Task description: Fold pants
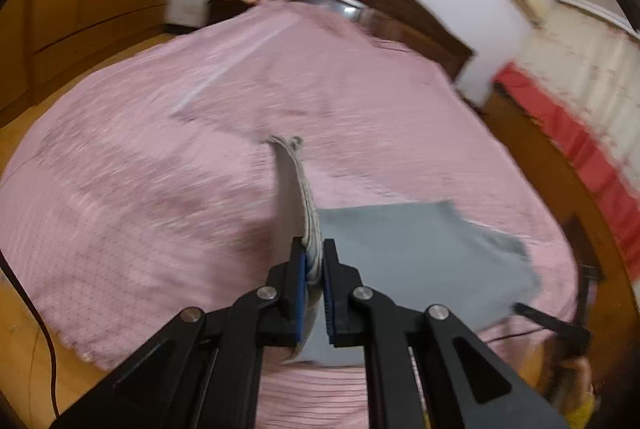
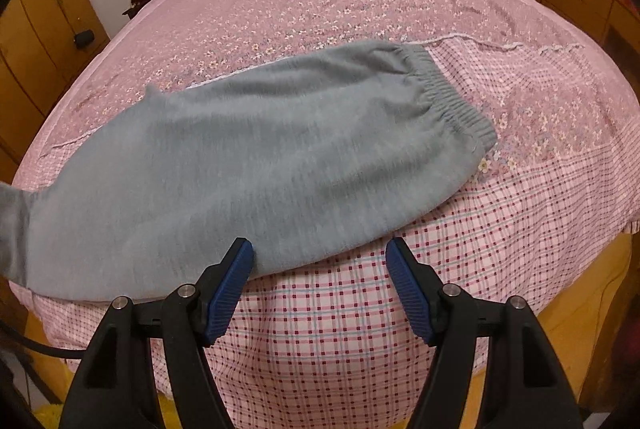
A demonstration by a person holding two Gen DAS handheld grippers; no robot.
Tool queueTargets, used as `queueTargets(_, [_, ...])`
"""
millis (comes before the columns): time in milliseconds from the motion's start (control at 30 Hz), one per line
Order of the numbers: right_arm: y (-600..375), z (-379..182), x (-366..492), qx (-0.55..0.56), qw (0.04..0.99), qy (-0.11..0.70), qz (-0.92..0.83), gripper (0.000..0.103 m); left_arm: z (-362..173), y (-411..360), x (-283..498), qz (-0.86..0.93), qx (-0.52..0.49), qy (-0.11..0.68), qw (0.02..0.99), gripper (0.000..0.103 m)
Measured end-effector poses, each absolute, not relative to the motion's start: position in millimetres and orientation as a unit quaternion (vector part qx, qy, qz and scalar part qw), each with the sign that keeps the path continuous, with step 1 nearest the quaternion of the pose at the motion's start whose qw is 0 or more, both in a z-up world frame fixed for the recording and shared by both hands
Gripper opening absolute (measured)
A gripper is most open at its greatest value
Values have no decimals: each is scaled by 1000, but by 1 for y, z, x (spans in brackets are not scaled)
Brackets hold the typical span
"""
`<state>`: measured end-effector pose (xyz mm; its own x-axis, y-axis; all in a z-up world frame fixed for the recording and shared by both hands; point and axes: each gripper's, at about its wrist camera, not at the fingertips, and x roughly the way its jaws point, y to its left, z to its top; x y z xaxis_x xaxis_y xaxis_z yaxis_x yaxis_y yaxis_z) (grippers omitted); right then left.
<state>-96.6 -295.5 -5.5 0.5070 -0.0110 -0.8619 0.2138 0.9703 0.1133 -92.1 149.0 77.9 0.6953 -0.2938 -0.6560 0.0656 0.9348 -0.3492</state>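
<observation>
The left gripper [image 1: 316,269] is clenched on the leg end of the pants [image 1: 420,261], whose stacked cuff edges are seen standing up between the blue pads [image 1: 301,293]. From that grip the grey cloth is seen to fall away to the right and down onto the bed [image 1: 160,149]. The left view is blurred, so finer detail cannot be told.

The right gripper [image 2: 320,269] is released, its jaws spread wide, and is held just at the near edge of the pants [image 2: 260,157], with its left pad [image 2: 232,285] touching or just over the cloth; which cannot be told. The pants lie flat on the bed [image 2: 520,229], their long axis running from the lower left to the waistband [image 2: 452,97] at the upper right. The waistband lies ahead and to the right of the right gripper, which is judged the nearer to it. The coming fold is judged to turn on the held leg end being carried along that axis toward the waistband.
</observation>
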Motion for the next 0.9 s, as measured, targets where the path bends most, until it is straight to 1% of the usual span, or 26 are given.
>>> queueTargets(100, [-297,-7,-98,106,861,493,-65,71,90,113,-82,-144,-131,378,905,8])
queueTargets(200, [-298,-6,-100,109,862,491,-63,71,87,76,-72,-172,-102,389,899,8])
queueTargets(400, [-285,-1,-104,103,866,487,-47,71,41,19,-41,-186,-65,447,873,8])
queueTargets(567, [-273,-1,-103,88,866,490,-36,71,10,-2,-35,-177,-24,481,858,8])
queueTargets(633, [-271,-2,-101,84,866,493,-33,71,3,-3,-34,-164,-12,494,854,10])
queueTargets(767, [-267,-5,-98,80,863,497,-29,71,7,6,-41,-149,-6,501,853,25])
queueTargets(800, [-265,-5,-97,77,863,498,-28,71,10,8,-43,-146,-7,498,855,30])
queueTargets(900, [-257,0,-96,71,866,495,-25,71,22,18,-53,-138,-17,484,864,41])
